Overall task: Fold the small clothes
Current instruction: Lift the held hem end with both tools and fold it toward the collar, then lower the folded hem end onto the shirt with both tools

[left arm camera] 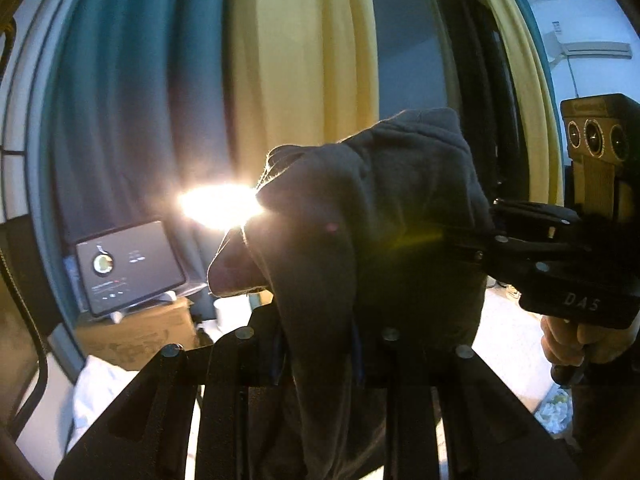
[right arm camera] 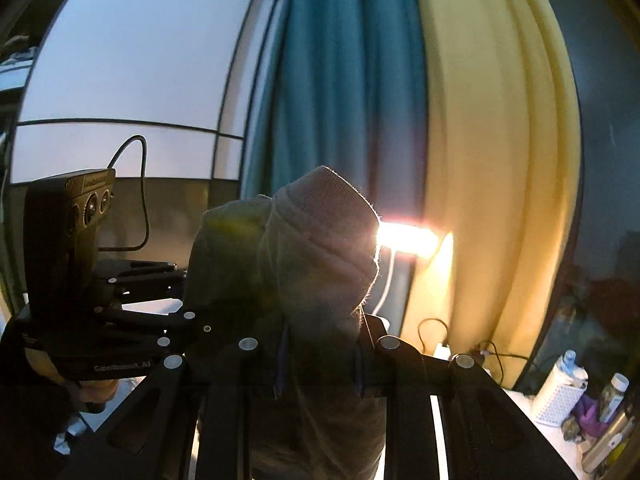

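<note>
The left gripper (left arm camera: 318, 356) is clamped on a dark grey garment (left arm camera: 360, 208), whose cloth is pinched between its fingers (left arm camera: 280, 354) and bunches up above and ahead of them, hanging down below as well. The right gripper (right arm camera: 318, 364) is likewise closed on the same garment (right arm camera: 304, 248), a ribbed hem rising just above its fingers (right arm camera: 282, 360). The two grippers sit close side by side, each seen at the edge of the other's view, with a bright lamp (left arm camera: 218, 204) and teal and yellow curtains (right arm camera: 348, 80) beyond the fingertips.
</note>
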Tool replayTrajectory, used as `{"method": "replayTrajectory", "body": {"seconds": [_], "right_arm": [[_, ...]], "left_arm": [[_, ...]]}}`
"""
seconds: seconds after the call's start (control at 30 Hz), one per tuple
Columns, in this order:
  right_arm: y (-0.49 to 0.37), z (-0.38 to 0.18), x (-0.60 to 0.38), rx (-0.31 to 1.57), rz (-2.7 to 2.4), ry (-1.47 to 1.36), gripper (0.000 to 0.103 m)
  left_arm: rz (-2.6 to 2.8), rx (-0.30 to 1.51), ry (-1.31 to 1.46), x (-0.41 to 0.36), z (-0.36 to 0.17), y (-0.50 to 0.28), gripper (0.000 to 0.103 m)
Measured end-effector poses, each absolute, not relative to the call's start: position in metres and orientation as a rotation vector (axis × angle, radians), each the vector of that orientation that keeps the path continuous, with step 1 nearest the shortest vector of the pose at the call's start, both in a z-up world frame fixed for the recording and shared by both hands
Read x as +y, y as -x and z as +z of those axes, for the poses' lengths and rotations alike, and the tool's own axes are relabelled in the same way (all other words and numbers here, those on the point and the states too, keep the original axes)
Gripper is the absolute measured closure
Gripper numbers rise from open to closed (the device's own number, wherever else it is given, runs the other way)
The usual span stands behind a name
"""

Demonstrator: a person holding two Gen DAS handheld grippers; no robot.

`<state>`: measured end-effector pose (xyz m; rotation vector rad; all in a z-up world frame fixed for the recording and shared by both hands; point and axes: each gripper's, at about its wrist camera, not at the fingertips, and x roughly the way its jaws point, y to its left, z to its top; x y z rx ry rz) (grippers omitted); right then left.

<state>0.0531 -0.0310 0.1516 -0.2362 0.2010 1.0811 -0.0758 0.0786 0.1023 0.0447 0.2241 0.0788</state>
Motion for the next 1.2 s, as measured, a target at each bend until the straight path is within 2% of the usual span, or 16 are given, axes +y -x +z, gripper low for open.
{"method": "replayTrajectory", "body": {"seconds": [0.5, 1.2], "right_arm": [[-0.008, 0.126, 0.001, 0.256, 1.193, 0.255, 0.079], [-0.091, 0.065, 0.047, 0.452, 1.133, 0.234, 0.079]], "left_arm": [[0.159, 0.302, -0.046, 0.109, 0.069, 0.112, 0.079], [0.120, 0.449, 0.025, 0.145, 0.024, 0.040, 0.079]]}}
